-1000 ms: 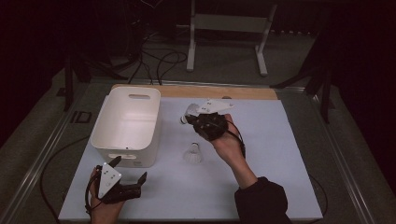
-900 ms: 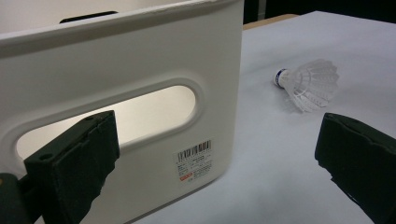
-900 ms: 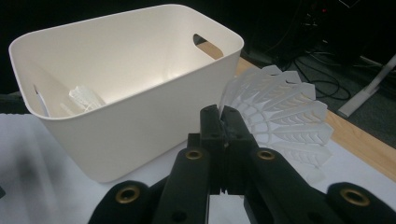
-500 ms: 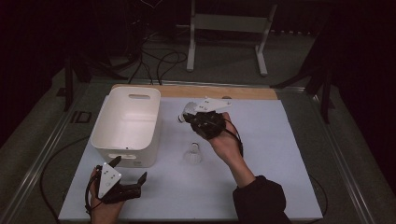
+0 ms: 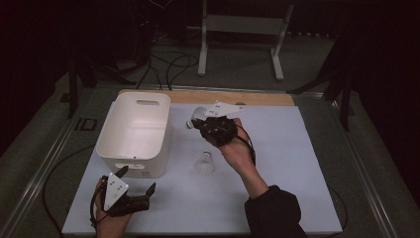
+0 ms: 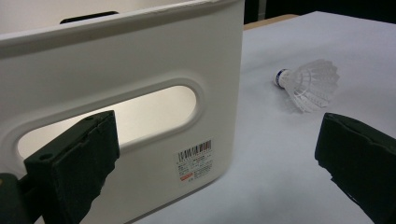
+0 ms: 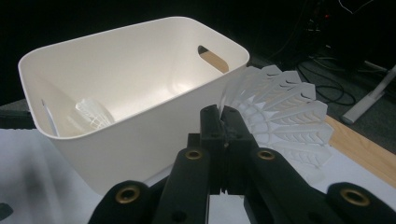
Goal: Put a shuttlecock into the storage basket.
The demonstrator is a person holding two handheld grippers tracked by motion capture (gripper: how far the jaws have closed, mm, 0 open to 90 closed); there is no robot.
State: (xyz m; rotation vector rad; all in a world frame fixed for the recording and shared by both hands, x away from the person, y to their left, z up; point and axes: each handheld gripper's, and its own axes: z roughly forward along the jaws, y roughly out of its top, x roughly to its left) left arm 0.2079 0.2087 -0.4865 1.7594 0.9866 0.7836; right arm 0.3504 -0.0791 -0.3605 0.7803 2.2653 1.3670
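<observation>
Shuttlecock (image 7: 280,116) sits clamped by its skirt in the right tool (image 7: 225,122) beside the white bin (image 7: 140,93); left tool (image 6: 224,163) gapes apart.

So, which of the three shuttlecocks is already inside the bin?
The shuttlecock lying at the bottom of the white bin. Of the others, one is pinched in the right gripper beside the bin, one rests on the table.

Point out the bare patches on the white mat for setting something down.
Free: the mat right of the right gripper, and the near strip between the left gripper and the sleeve. Crowded: beside the white bin, where one shuttlecock lies and the held shuttlecock hangs.
</observation>
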